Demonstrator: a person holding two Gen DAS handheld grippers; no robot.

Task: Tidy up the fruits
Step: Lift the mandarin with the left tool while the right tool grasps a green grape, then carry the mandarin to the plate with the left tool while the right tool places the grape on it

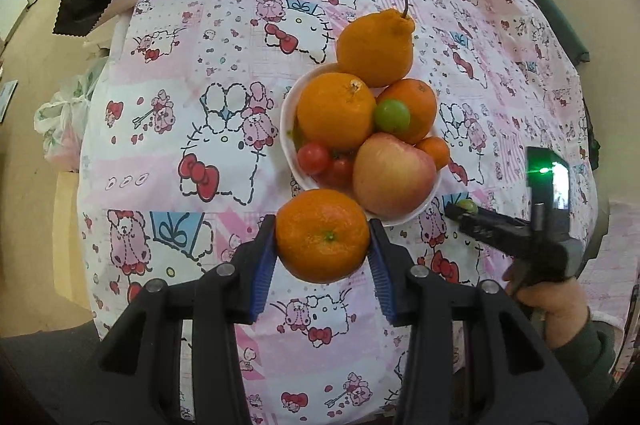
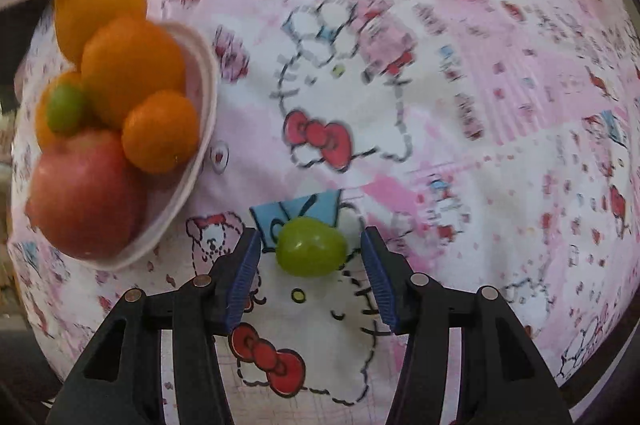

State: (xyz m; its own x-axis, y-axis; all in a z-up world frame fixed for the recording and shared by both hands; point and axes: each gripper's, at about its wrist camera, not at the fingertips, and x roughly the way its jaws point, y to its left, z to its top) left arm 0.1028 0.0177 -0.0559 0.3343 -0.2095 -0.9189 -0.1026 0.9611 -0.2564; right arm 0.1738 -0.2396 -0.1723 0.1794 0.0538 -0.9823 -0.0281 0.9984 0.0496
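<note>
Pinching an orange (image 1: 322,235) between its blue pads, the left gripper (image 1: 323,249) hung over the pink-patterned desk (image 1: 200,65), just beside the white bowl (image 1: 287,129) heaped with fruit.

In the right wrist view, the right gripper (image 2: 310,265) had its jaws spread apart, a green grape (image 2: 311,246) lying free between them on the desk, near the bowl.

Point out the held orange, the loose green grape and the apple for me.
Orange (image 1: 322,240), left wrist view, middle of its skin.
Grape (image 2: 311,246), right wrist view, centre of the fruit.
Apple (image 1: 394,175), left wrist view, its front face.
</note>
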